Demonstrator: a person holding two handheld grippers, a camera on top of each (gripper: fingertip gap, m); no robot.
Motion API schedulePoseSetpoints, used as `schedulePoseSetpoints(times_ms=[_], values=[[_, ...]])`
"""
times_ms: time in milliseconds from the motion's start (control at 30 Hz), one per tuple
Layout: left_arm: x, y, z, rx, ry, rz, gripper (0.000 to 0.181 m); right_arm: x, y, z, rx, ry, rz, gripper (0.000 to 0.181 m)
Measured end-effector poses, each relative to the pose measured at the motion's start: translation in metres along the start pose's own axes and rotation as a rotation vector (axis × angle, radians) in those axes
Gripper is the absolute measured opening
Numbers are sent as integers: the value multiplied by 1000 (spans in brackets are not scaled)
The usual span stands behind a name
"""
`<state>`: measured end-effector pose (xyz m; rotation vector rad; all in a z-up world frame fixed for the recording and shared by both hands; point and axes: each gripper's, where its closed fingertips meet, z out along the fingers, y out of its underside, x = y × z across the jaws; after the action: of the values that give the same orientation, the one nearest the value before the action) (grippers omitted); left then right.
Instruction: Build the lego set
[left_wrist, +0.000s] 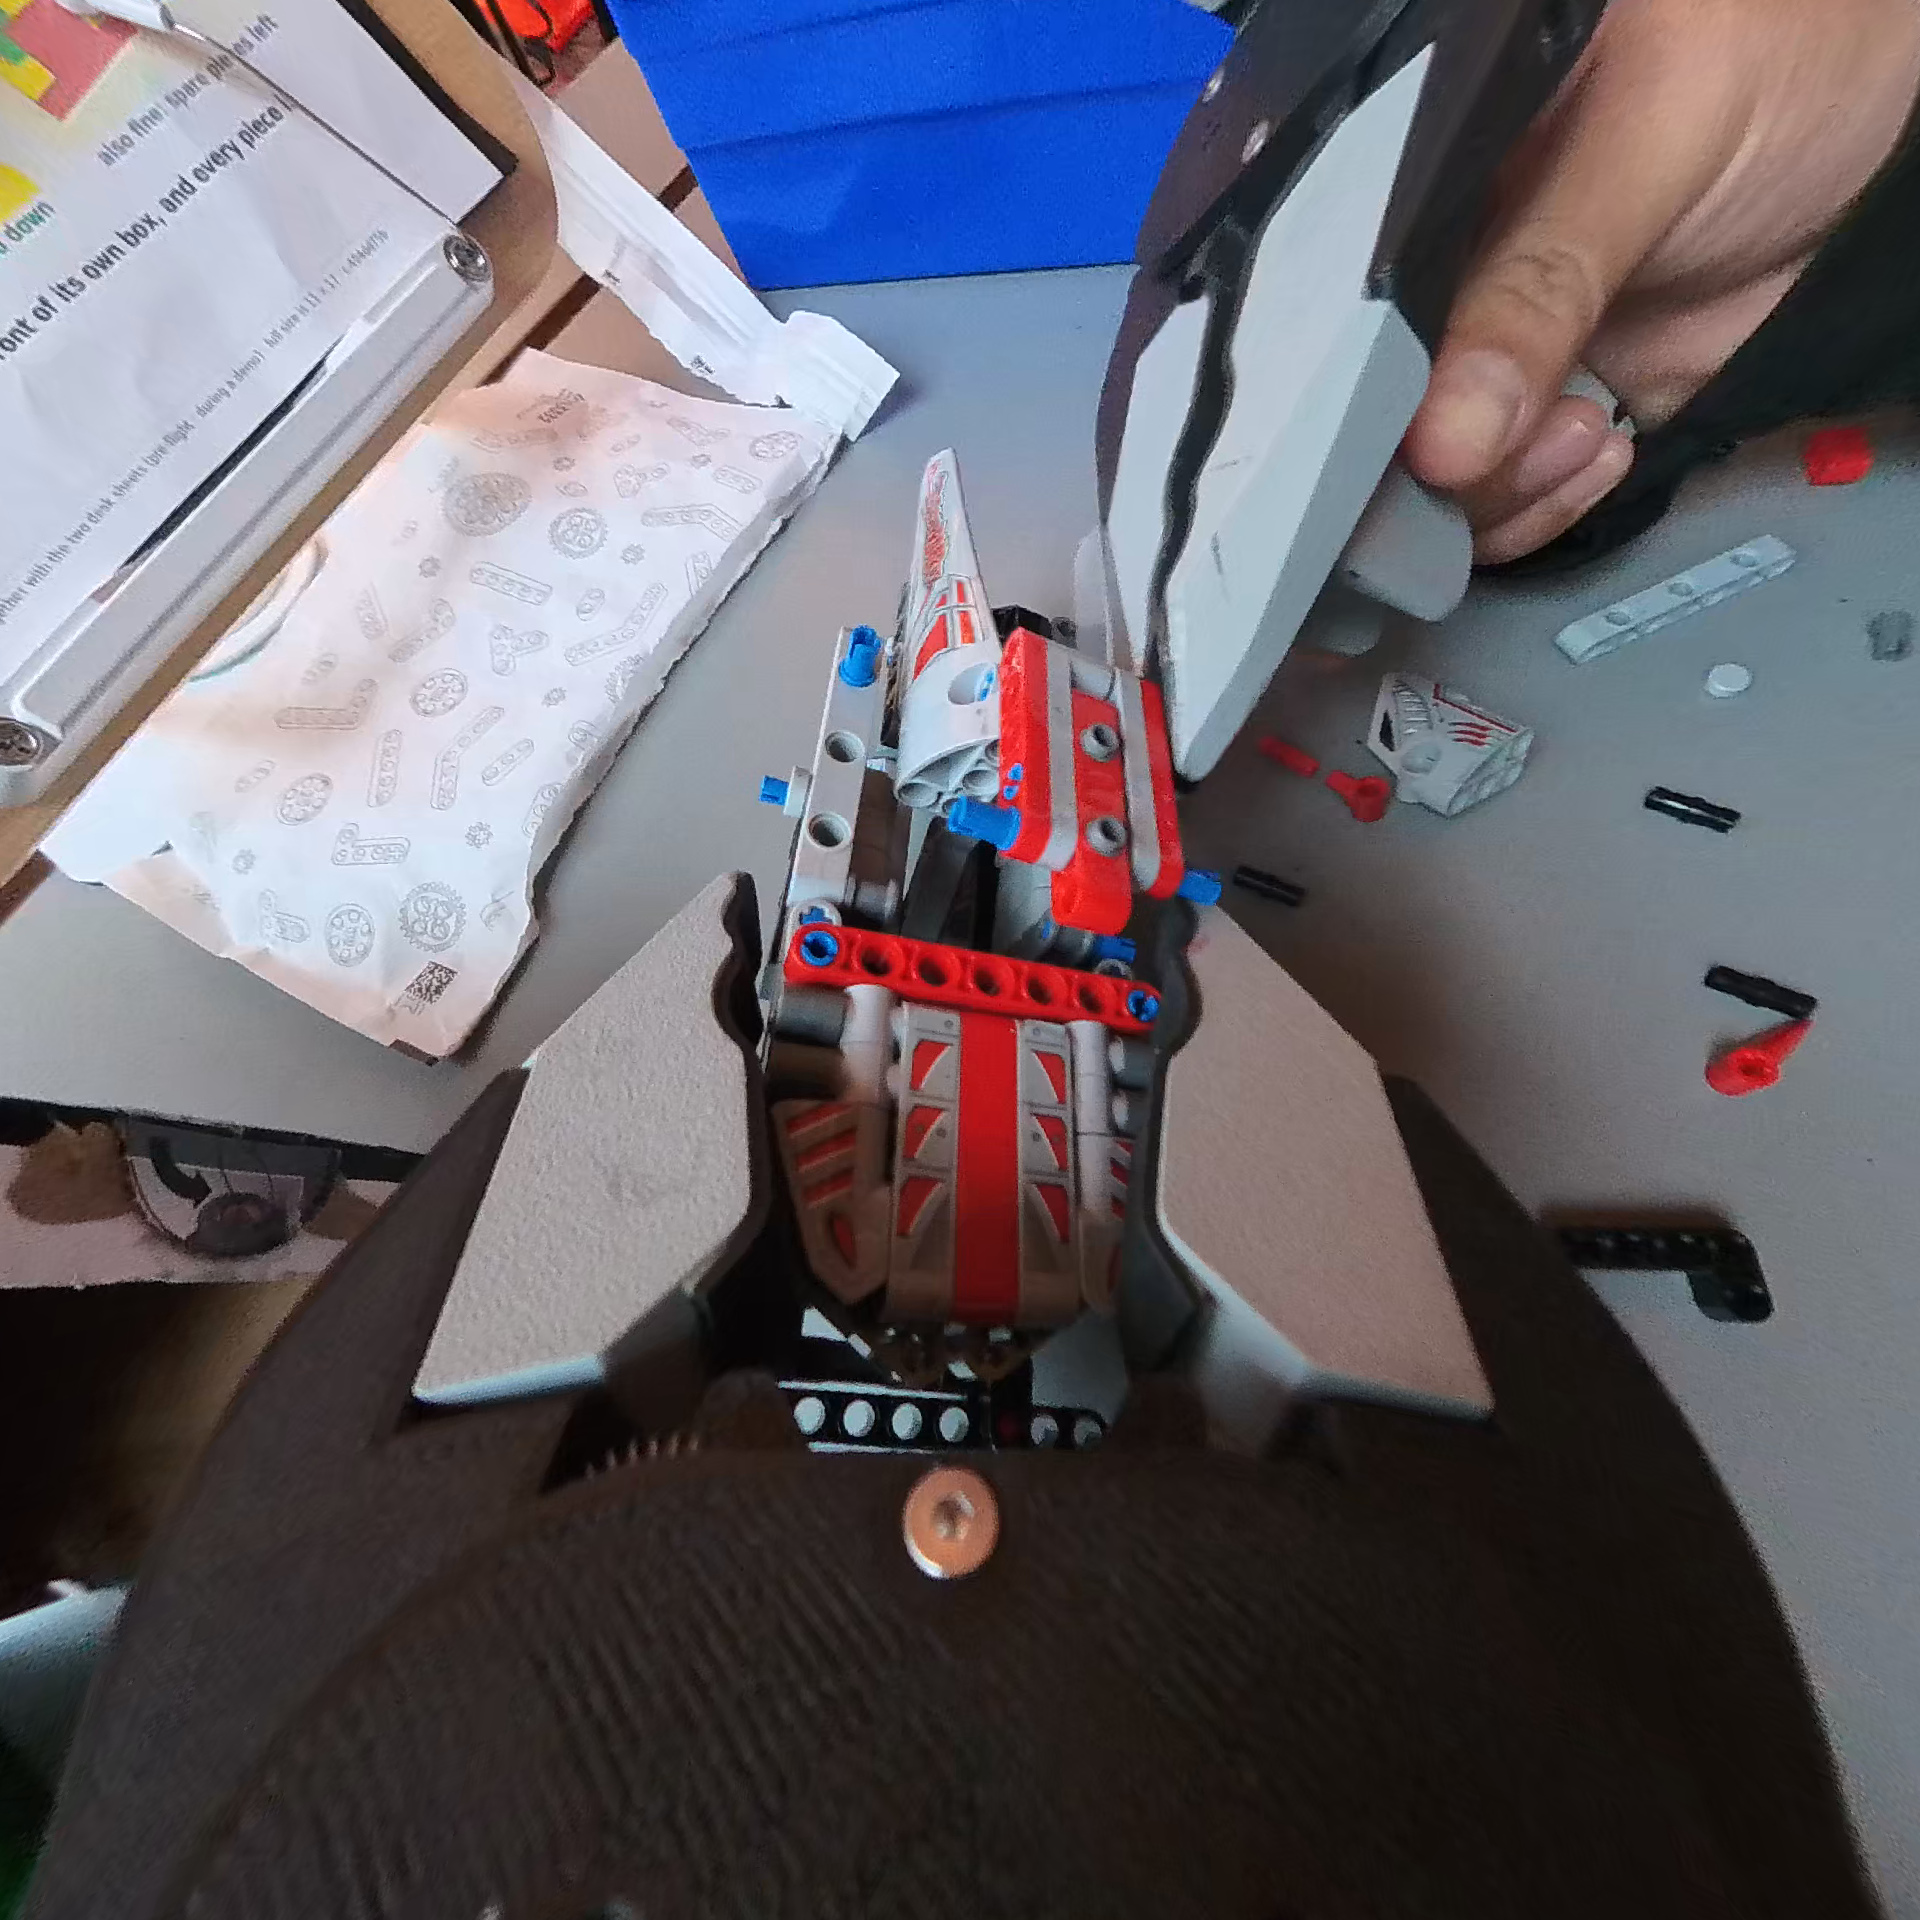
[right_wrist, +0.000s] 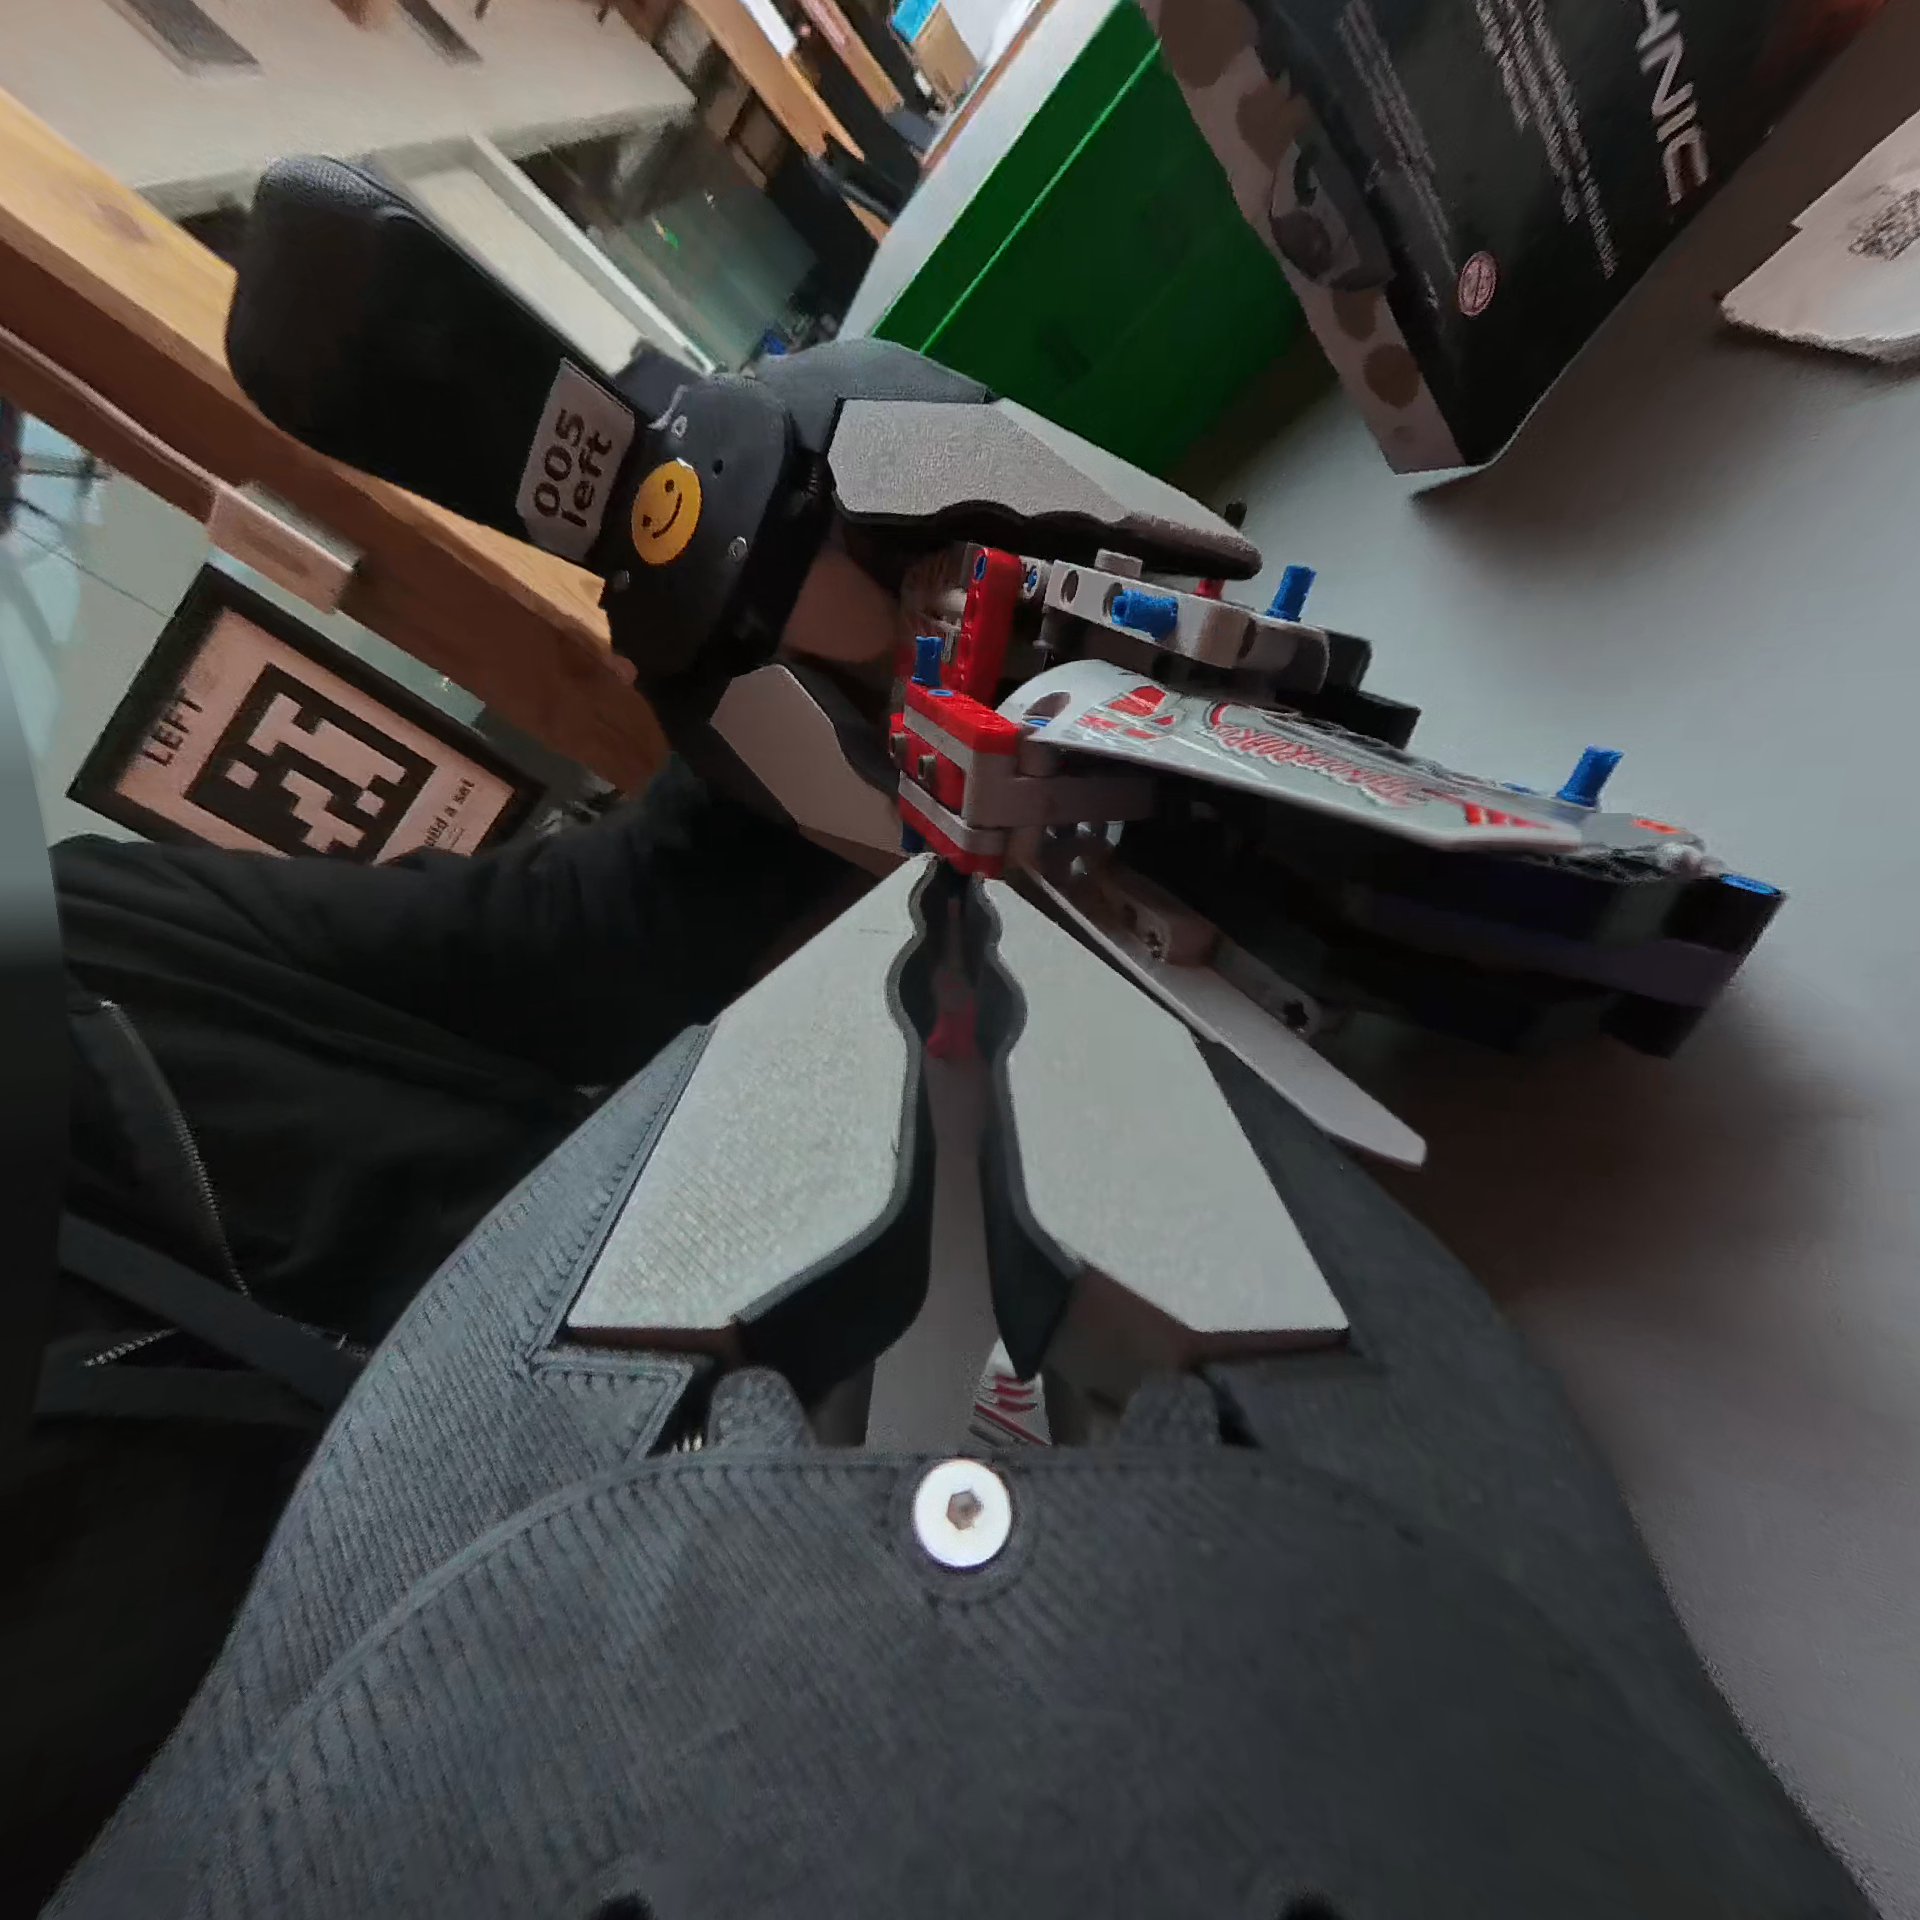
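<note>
My view: blue bin (left_wrist: 935, 135) behind torn paper bag (left_wrist: 416, 707); printed sheet (left_wrist: 187, 239) left of bag; green bin (right_wrist: 1101, 260) elsewhere.

Bare grey table (left_wrist: 1558, 1039) lies to the model's right, broken only by scattered small pieces (left_wrist: 1756, 1039) — black pins, red bits, a grey beam. On its left the torn paper bag (left_wrist: 416, 727) crowds close; the blue bin (left_wrist: 935, 135) blocks the far side — the right gripper (left_wrist: 1184, 717) hangs just beside the model (left_wrist: 987, 935).

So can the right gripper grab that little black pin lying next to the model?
Probably yes. The black pin lies in the open on the grey table, nothing over it. The right gripper, shut and empty, hangs just above; it must open first.
</note>
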<state>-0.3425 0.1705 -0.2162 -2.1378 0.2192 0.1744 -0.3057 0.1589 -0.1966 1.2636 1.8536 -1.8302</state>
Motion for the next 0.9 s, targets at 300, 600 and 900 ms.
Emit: schedulePoseSetpoints(times_ms=[300,600,900], values=[[-17,4,0,-21,-71,-106,74,19,5,-4,-254,568,-497,0],[-27,8,-6,-2,-86,-108,74,4,-24,-8,-101,684,-687,0],[-30,9,-8,38,-66,-163,74,-13,-18,4,-59,654,-914,32]])
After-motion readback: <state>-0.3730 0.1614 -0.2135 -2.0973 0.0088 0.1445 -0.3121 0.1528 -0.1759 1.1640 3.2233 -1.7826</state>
